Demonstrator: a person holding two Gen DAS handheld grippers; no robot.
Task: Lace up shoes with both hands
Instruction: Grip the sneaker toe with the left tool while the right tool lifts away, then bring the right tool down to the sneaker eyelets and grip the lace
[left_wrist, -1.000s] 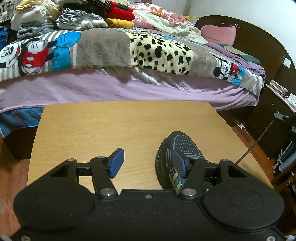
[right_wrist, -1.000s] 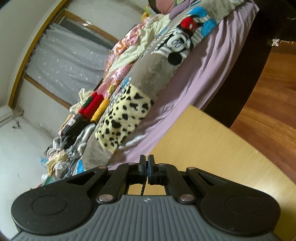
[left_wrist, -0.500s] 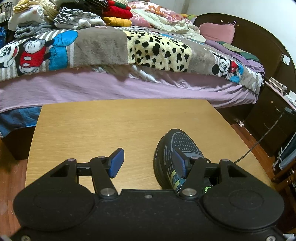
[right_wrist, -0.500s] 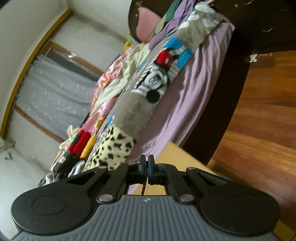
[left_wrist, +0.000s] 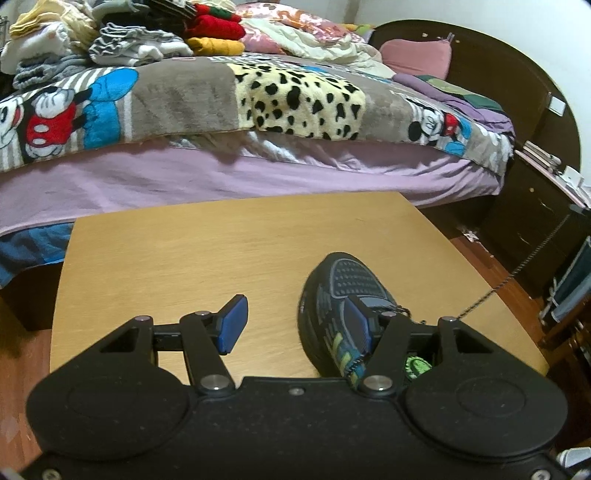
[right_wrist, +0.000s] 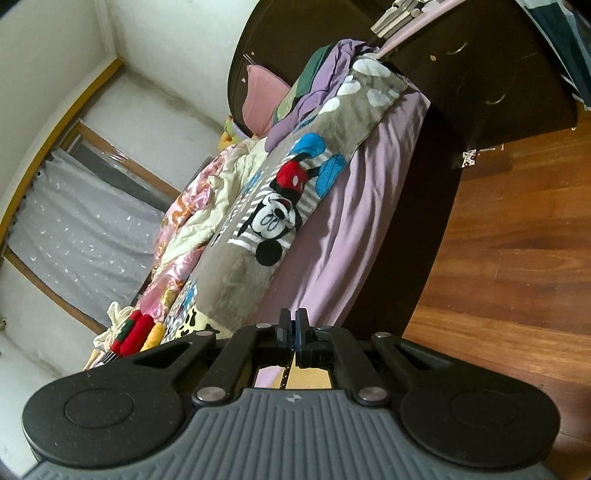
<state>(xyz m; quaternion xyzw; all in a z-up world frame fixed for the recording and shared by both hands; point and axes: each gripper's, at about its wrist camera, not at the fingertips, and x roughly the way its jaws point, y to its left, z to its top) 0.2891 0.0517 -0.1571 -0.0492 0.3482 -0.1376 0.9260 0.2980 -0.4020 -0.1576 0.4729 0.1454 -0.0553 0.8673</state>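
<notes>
A dark blue sneaker (left_wrist: 347, 284) with green stripes lies on the wooden table (left_wrist: 207, 251), toe pointing away. My left gripper (left_wrist: 294, 325) stands open: its right finger (left_wrist: 356, 325) rests on the sneaker's upper, while the left finger (left_wrist: 232, 325) hangs over bare wood. A speckled shoelace (left_wrist: 517, 271) runs taut from the sneaker's eyelets up and off to the right. In the right wrist view my right gripper (right_wrist: 293, 332) is shut on that shoelace (right_wrist: 284, 376), which shows as a thin strand below the pads. The sneaker's heel is hidden behind the left gripper.
A bed (left_wrist: 258, 166) with a purple sheet and a cartoon blanket stands close behind the table, with folded clothes (left_wrist: 140, 40) piled on it. Dark wooden furniture (left_wrist: 532, 221) is at the right. Wooden floor (right_wrist: 517, 258) lies beyond the table's right edge.
The right gripper has swung away to the right, off the table toward the floor and bed end, still pinching the lace. The lace now stretches longer from the sneaker. The left gripper has stayed put.
</notes>
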